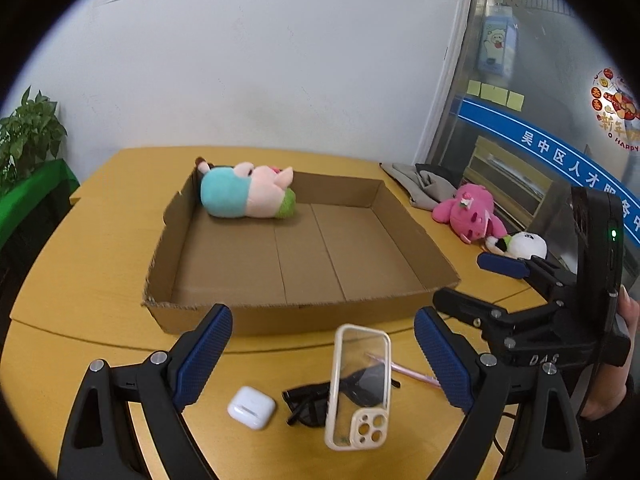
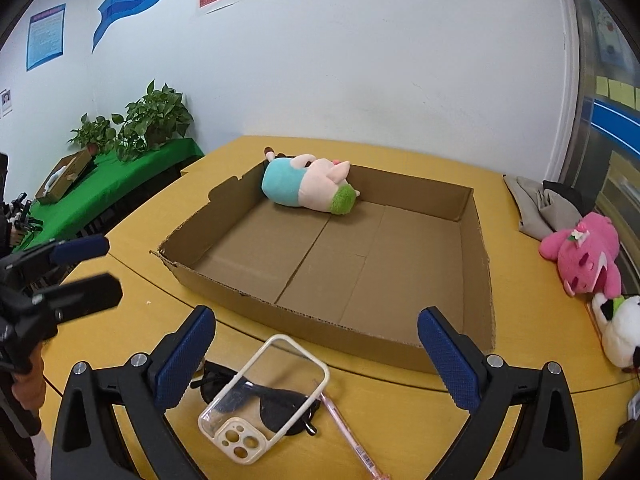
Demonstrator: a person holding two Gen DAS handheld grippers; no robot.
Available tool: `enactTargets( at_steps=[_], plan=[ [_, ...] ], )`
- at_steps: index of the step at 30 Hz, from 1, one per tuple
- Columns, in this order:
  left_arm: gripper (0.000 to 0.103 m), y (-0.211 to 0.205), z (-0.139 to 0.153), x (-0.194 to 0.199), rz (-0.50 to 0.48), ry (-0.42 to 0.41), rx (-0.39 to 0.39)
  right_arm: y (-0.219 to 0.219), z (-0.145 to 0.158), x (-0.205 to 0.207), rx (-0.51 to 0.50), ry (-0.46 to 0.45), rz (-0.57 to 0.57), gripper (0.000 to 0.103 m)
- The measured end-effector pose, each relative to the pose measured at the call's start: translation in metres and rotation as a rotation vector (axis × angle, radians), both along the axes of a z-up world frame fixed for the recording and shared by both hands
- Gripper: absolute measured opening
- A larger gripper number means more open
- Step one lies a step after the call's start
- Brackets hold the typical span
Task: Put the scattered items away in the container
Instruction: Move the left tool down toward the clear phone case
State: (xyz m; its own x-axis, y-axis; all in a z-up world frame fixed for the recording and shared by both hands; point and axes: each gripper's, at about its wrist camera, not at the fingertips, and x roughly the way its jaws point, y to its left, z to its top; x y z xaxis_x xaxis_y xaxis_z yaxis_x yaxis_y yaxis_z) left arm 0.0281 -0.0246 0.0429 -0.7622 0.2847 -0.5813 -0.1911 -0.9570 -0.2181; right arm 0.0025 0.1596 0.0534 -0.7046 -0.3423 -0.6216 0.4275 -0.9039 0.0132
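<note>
A shallow cardboard box point(image 1: 160, 252) point(image 2: 478, 264) sits on the yellow table with a blue-pink plush point(image 1: 244, 194) point(image 2: 308, 190) lying in its far left corner. In front of the box lie a clear phone case point(image 1: 358, 388) point(image 2: 264, 400) on black sunglasses point(image 1: 308, 404) point(image 2: 276, 402), a pink pen point(image 1: 408, 374) point(image 2: 352, 436) and a white earbud case point(image 1: 251, 407). A pink plush point(image 1: 468, 212) point(image 2: 584, 256) and a white panda plush point(image 1: 520, 245) point(image 2: 620, 328) lie right of the box. My left gripper point(image 1: 324, 356) and right gripper point(image 2: 316, 356) are open and empty above the small items.
A grey cloth point(image 1: 416, 184) point(image 2: 536, 204) lies at the table's back right. Potted plants point(image 2: 152, 120) stand on a green-covered table point(image 2: 108, 184) to the left. A glass partition point(image 1: 520, 120) runs along the right. The right gripper also shows in the left wrist view point(image 1: 472, 280).
</note>
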Motion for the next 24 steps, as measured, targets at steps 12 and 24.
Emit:
enactTargets(
  at_steps=[12, 24],
  plan=[
    [0.093, 0.013, -0.069, 0.017, -0.059, -0.190, 0.046, 0.046, -0.062, 0.008, -0.092, -0.208, -0.076, 0.103],
    [0.078, 0.023, -0.113, 0.004, -0.113, -0.338, 0.128, 0.044, -0.100, 0.009, -0.177, -0.331, -0.059, 0.102]
  ],
)
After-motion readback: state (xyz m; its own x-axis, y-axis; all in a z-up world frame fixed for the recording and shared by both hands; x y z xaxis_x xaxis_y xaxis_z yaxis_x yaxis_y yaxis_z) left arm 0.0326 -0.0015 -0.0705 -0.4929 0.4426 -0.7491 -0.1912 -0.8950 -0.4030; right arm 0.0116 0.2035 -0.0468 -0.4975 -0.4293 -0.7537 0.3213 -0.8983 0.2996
